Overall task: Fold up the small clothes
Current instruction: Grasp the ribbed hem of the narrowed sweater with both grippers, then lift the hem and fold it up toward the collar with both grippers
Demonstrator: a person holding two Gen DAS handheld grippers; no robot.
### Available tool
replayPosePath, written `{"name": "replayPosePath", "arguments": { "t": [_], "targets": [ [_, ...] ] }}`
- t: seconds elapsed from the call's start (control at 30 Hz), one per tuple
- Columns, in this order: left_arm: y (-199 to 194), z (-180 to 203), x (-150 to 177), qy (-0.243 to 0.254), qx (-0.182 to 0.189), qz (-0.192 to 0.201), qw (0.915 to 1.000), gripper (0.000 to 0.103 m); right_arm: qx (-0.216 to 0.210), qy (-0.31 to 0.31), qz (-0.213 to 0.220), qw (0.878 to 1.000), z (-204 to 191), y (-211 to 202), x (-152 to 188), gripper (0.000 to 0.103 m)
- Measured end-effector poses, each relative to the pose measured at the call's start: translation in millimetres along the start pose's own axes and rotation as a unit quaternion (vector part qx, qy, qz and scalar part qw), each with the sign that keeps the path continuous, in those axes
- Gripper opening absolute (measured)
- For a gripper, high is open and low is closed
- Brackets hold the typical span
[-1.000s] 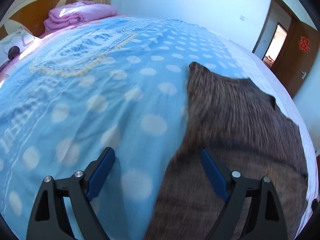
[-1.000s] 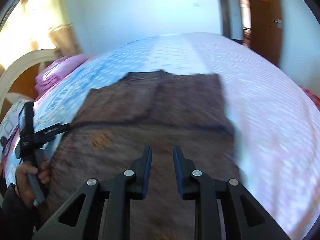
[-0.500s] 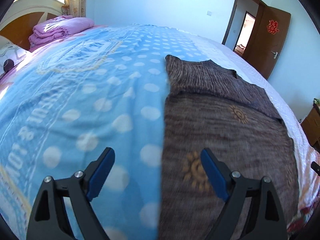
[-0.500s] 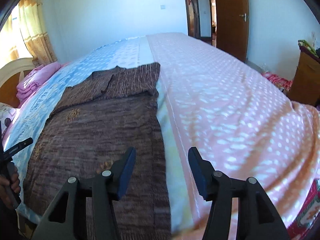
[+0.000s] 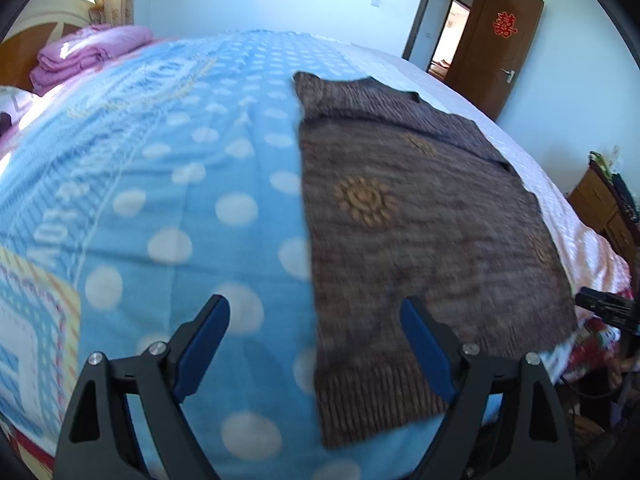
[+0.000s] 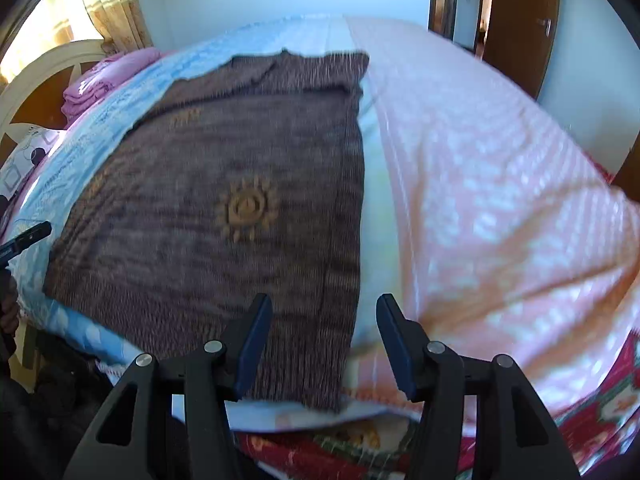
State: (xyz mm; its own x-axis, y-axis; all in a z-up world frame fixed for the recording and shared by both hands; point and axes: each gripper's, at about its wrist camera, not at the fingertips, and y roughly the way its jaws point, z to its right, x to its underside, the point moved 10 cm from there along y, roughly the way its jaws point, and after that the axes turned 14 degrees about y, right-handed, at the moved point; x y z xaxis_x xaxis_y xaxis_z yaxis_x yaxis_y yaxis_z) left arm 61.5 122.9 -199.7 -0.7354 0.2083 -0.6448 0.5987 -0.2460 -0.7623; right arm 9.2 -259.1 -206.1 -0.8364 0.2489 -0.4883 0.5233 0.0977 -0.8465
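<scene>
A brown knit sweater [image 5: 420, 240] with orange sun motifs lies flat on the bed, its ribbed hem toward me; it also shows in the right wrist view [image 6: 240, 200]. My left gripper [image 5: 316, 340] is open and empty, hovering over the hem's left corner, its jaws straddling the sweater's left edge. My right gripper [image 6: 324, 340] is open and empty, hovering over the hem's right corner, straddling the right edge. The far sleeves lie folded over the top of the sweater.
The sweater lies on a blue polka-dot blanket [image 5: 160, 180] beside a pink blanket [image 6: 500, 180]. Folded pink bedding [image 5: 88, 52] sits by the wooden headboard. A brown door [image 5: 500, 44] stands open at the back right. A wooden cabinet [image 5: 600, 208] stands right of the bed.
Both grippers have pulled back toward the near hem of the sweater. The right gripper opened from nearly shut to wide. The left gripper stayed open.
</scene>
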Motion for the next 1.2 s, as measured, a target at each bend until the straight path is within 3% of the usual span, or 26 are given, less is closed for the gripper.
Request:
{"name": "replayPosePath", "arguments": {
  "t": [0.07, 0.13, 0.27, 0.6, 0.67, 0.73, 0.77, 0.83, 0.97, 1.2],
  "targets": [
    [2.3, 2.8, -0.5, -0.004, -0.001, -0.012, 0.9999, 0.079, -0.01, 0.009, -0.01, 1.0, 1.3, 2.4, 7.6, 0.056],
    [2.1, 11.3, 4.7, -0.001, 0.025, -0.023, 0.9994, 0.069, -0.022, 0.017, -0.024, 0.999, 0.4, 5.4, 15.0, 0.056],
    [6.1, 24.1, 21.1, -0.004, 0.047, -0.047, 0.9978, 0.069, -0.028, 0.011, -0.042, 0.999, -2.2, 13.5, 28.6, 0.056],
    [2.7, 36.8, 34.2, 0.022, 0.056, -0.063, 0.9962, 0.068, -0.057, 0.019, -0.056, 0.997, -5.2, 16.7, 37.2, 0.055],
    [2.5, 39.0, 36.7, 0.034, 0.044, -0.071, 0.996, 0.062, -0.055, 0.009, -0.058, 0.997, -6.7, 16.5, 38.0, 0.043],
    [3.4, 38.1, 38.3, 0.039, 0.03, -0.075, 0.996, 0.048, -0.065, 0.014, -0.065, 0.996, -8.2, 16.9, 37.5, 0.022],
    [3.9, 37.1, 38.3, 0.039, 0.023, -0.075, 0.9962, 0.044, -0.07, 0.017, -0.069, 0.995, -8.4, 17.0, 37.1, 0.018],
    [3.1, 33.6, 38.2, 0.031, 0.019, -0.075, 0.9965, 0.014, -0.081, 0.025, -0.078, 0.993, -8.9, 14.9, 37.3, 0.009],
    [0.9, 33.4, 36.2, 0.008, 0.046, -0.078, 0.9959, 0.011, -0.104, 0.04, -0.078, 0.991, -16.1, 4.3, 30.6, 0.008],
    [-15.9, 34.4, -3.7, -0.003, 0.085, -0.042, 0.9955, 0.01, -0.204, 0.074, -0.053, 0.975, -44.3, -38.1, -9.2, 0.008]
  ]
}}
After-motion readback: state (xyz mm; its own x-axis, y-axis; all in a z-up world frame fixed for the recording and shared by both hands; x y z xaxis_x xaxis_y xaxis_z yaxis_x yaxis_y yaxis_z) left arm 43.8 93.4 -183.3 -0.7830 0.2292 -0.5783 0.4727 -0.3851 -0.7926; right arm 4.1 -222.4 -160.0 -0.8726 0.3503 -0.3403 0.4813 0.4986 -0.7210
